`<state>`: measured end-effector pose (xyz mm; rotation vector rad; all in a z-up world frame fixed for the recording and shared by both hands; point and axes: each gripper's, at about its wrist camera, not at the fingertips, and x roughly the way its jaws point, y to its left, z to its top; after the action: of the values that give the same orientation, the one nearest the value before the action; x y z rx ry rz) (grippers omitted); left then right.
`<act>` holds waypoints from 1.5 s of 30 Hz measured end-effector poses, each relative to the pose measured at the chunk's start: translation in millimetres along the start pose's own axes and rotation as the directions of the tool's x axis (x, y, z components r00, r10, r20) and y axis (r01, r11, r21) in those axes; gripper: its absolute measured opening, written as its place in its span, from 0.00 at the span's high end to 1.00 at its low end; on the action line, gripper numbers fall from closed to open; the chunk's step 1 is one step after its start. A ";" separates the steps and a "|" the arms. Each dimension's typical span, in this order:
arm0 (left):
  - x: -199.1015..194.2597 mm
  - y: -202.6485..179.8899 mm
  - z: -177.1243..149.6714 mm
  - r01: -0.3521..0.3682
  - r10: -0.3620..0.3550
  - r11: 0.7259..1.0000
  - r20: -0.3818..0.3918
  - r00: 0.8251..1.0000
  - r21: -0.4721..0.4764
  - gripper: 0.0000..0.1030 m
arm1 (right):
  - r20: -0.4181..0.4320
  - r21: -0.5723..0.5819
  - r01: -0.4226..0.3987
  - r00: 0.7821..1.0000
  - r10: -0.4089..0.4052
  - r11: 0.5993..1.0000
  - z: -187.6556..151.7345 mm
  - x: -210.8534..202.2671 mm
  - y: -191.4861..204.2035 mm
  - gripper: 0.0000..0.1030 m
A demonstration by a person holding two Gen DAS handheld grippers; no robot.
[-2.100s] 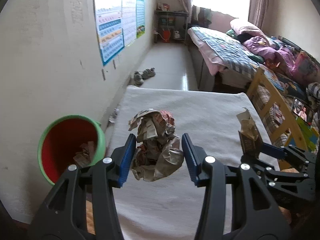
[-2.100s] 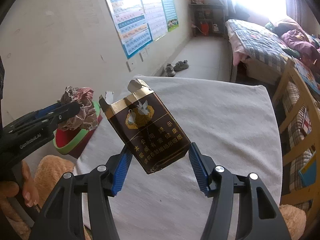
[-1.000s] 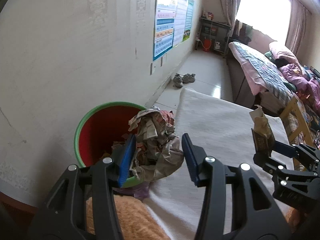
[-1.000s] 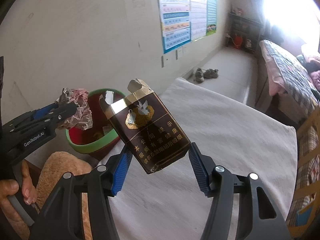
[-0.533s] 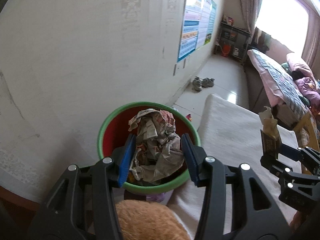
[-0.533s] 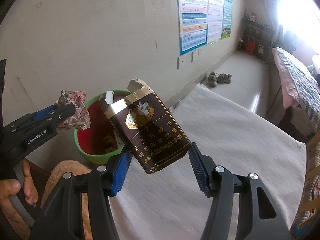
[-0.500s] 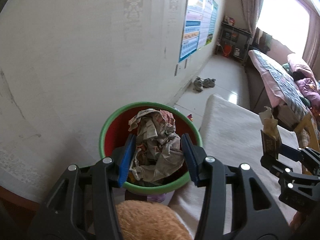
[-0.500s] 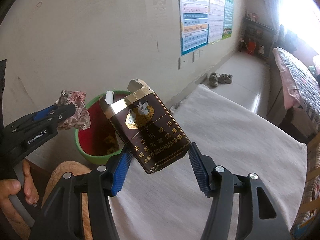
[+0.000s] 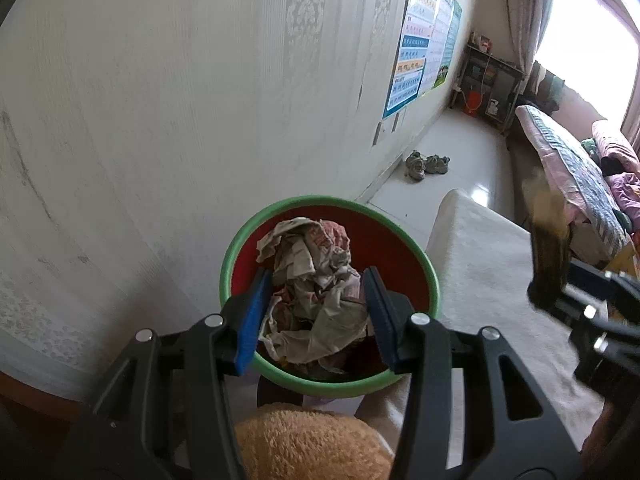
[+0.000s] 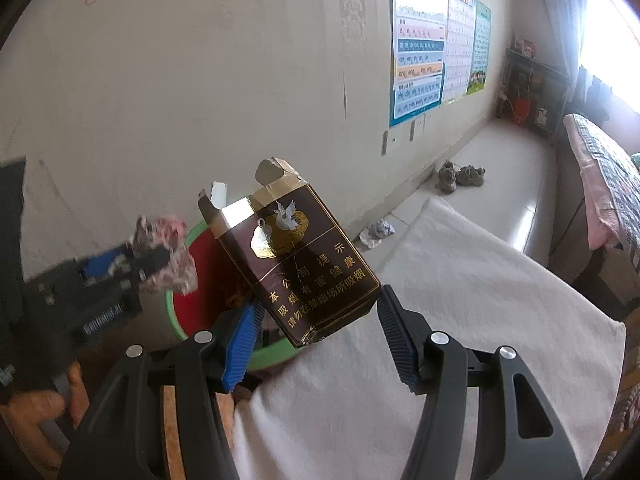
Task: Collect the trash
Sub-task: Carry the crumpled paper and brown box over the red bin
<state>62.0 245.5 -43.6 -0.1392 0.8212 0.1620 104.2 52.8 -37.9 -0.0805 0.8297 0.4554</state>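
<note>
Worktop [image 10: 460, 340] draped in a pale cloth filled the lower right of both views, with the round red bin with a green rim [image 9: 280, 208] standing just beside its near corner, against the patterned wall. Left tongs [image 9: 316, 312] were clamped on a crumpled wad of printed paper [image 9: 312, 292] held directly over the bin's mouth. Right tongs [image 10: 316, 340] gripped a dark brown cardboard cigarette pack with a torn-open gold top [image 10: 296, 256] by its lower end, tilted, over the worktop edge near the bin's rim.

Both pieces looked very light. The wad seemed soft and springy, likely to drop straight once let go. The pack appeared stiff but crushable, best held across its flat faces as it was.

A tan plush toy [image 9: 304, 444] sat below the bin's near side, and another crumpled scrap [image 10: 376, 232] lay on the floor by the wall. A pair of shoes [image 9: 426, 160] lay farther along the floor. Nothing blocked the bin opening, though the two tongs were close together there.
</note>
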 end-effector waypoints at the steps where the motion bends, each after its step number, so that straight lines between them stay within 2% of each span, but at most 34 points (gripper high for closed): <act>1: 3.6 1.3 0.2 -0.001 0.001 1.000 -0.011 1.000 -0.004 0.55 | 0.002 0.002 -0.005 1.000 0.005 1.000 5.0 2.4 0.0 0.45; 6: 14.8 6.5 -0.2 0.000 -0.001 1.000 -0.037 0.999 -0.019 0.55 | 0.005 -0.002 -0.023 1.000 0.023 1.000 15.5 9.0 4.8 0.45; 14: 35.8 8.1 3.4 -0.002 -0.001 0.999 -0.078 0.997 -0.042 0.55 | -0.034 -0.005 -0.042 0.999 0.042 0.999 12.0 27.0 9.8 0.45; 45: 74.0 8.5 5.8 0.035 -0.052 0.995 -0.181 0.982 -0.093 0.55 | -0.132 0.000 -0.037 0.991 0.036 0.999 10.3 75.6 17.5 0.45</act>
<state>114.1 261.5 -94.7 -0.2590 0.9937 0.1461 148.3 98.3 -84.1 -0.0985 0.9624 0.4893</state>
